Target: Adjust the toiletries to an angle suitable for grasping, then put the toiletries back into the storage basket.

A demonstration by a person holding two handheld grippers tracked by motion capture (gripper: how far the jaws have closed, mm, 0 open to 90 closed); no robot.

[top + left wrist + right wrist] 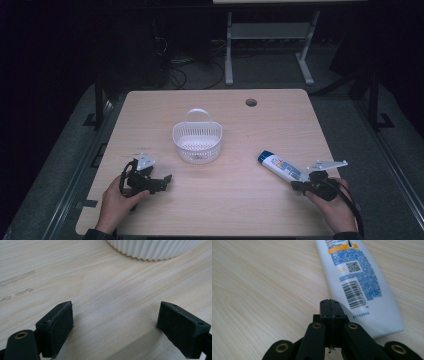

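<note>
A white tube (281, 167) with a blue cap and blue print lies flat on the wooden table (235, 210), right of centre. My right gripper (297, 185) rests at the tube's flat near end. In the right gripper view its jaws (330, 303) are pressed together with nothing between them, and the tube (357, 277) lies just to their right. A white slotted basket (197, 142) with a raised handle stands mid-table. My left gripper (165, 181) sits low over the table to its front left, open and empty (115, 315), with the basket's ribbed wall (152, 250) ahead.
A round cable hole (251, 102) is near the table's far edge. Beyond the table stand a white desk frame (229, 50) and loose cables (185, 70) on the dark floor. Bare wood lies between the two grippers.
</note>
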